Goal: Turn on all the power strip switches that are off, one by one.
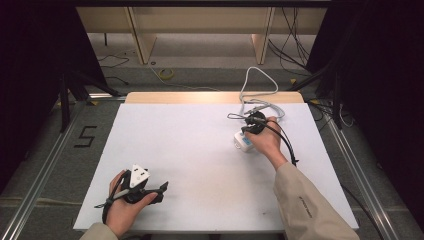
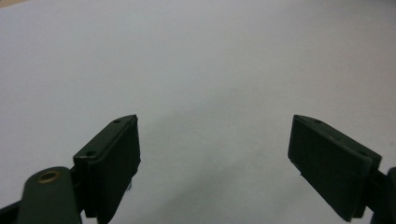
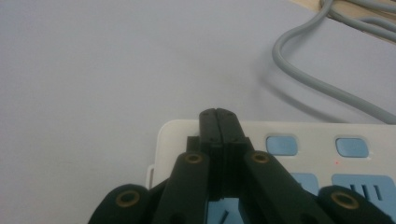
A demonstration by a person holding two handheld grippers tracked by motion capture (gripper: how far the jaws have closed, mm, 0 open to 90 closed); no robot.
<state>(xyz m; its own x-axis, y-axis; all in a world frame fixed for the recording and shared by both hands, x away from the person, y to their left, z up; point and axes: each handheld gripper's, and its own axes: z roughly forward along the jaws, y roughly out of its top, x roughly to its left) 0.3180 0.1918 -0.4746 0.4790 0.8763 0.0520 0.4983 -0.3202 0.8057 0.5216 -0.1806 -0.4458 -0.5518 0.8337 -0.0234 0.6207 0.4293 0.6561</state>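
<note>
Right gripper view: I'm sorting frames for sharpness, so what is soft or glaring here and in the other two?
Right gripper view: the shut right gripper is blurred up close, the power strip and grey cable are crisper. Left gripper view: the open left gripper is slightly soft over evenly lit table. High view: bright table, dark surroundings.

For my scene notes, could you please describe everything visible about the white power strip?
The power strip is white, glossy plastic with rounded corners, light blue buttons and light blue socket panels, and a small red dot near one button. It lies flat on the white table, right of centre. The shut right gripper is over its top face. A grey cable curves nearby.
</note>
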